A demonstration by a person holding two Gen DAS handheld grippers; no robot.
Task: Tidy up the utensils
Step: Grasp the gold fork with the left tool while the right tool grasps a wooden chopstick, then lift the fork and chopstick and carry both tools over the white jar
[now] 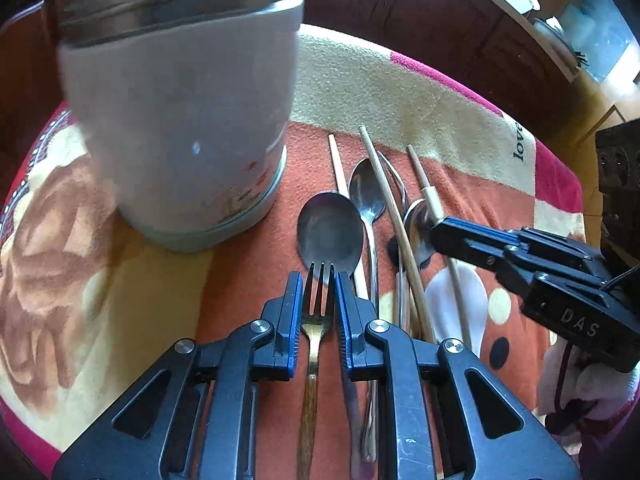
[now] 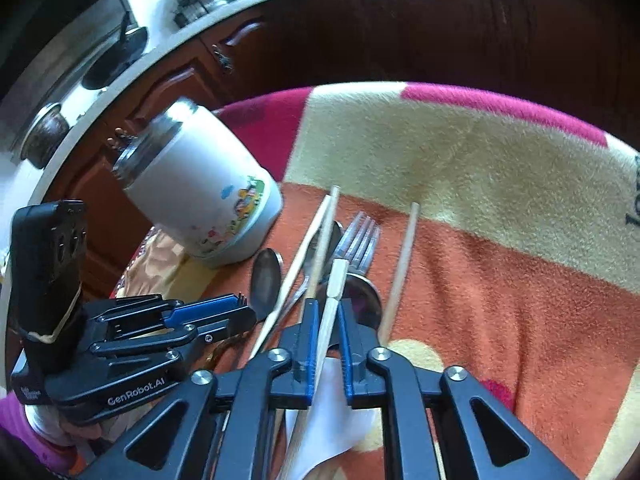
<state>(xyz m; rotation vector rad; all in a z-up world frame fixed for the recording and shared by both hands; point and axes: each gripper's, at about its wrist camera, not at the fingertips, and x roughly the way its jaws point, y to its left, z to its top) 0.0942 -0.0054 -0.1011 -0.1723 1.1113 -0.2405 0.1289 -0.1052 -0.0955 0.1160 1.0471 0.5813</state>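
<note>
Left wrist view: left gripper, jaws parted, straddles a gold-handled fork whose tines lie between the blue pads; whether the pads touch the fork cannot be told. Ahead of the tines lies a large spoon, bowl up, on a patterned blanket of cream, orange and pink. Beside it to the right: a second spoon, a long wooden chopstick crossing the pile, and another chopstick partly under the spoons. A white insulated jar with a metal threaded rim stands upright at left, near the spoons, mouth uncovered. The right gripper enters from the right, its tip at a pale two-part chopstick; from here its jaw state cannot be told. Right wrist view: right gripper, jaws slightly apart, brackets the pale chopstick, which runs between the pads; firm contact is not discernible. Beyond lie a steel fork, two crossing chopsticks, and one chopstick apart to the right. The jar appears at upper left, and the left gripper low at left beside a spoon.
</note>
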